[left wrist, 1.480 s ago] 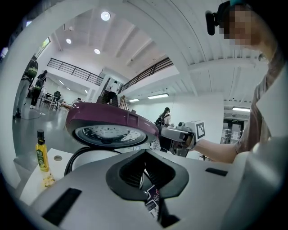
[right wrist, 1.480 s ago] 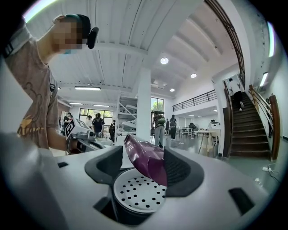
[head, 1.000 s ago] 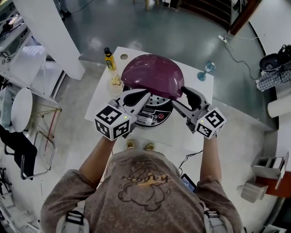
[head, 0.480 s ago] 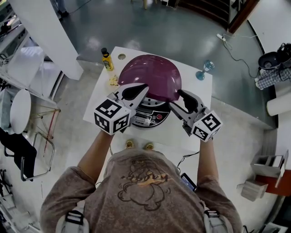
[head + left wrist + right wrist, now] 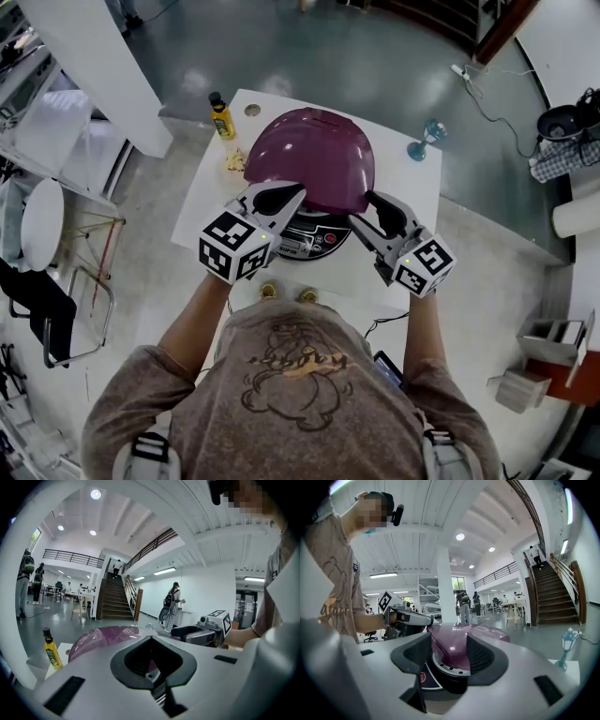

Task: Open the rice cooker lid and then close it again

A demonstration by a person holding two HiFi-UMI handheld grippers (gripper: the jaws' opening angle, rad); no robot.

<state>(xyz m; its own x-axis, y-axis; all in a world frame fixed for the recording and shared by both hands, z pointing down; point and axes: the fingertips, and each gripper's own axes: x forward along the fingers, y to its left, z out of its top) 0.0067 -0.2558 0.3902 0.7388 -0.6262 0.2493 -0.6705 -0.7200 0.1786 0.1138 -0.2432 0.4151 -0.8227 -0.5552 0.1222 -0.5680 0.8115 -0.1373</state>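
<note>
Our right gripper [image 5: 367,210] has its jaws well apart, and they have just been closing in. Between them sits the right front edge of the glossy purple domed lid [image 5: 309,155]. In the right gripper view the black pads flank that edge on both sides, and we see no pad pressing on it. Our left gripper [image 5: 291,199] is at the lid's left front edge with its jaws parted more narrowly. The left gripper view shows a strip of purple through the gap, and nothing is clamped there either. Both grippers point almost level, tipped a little downward, and face each other across the front of the lid.

The lid is on the round black and silver rice cooker [image 5: 307,240], hinged at the far side. Its front edge is slightly lifted, so a silver perforated rim shows beneath it in the right gripper view. Below the front edge we can see the cooker's control panel, with a red button among the markings.

The cooker stands near the front of a small square white table [image 5: 412,187]. Toward the far left corner is a yellow plastic bottle with a black cap [image 5: 221,118], upright and well apart from the cooker. A small pale crumpled thing [image 5: 234,161] lies just beside the lid's left flank, and we cannot tell what it is. A blue stemmed glass [image 5: 427,141] stands upright at the far right corner.
</note>
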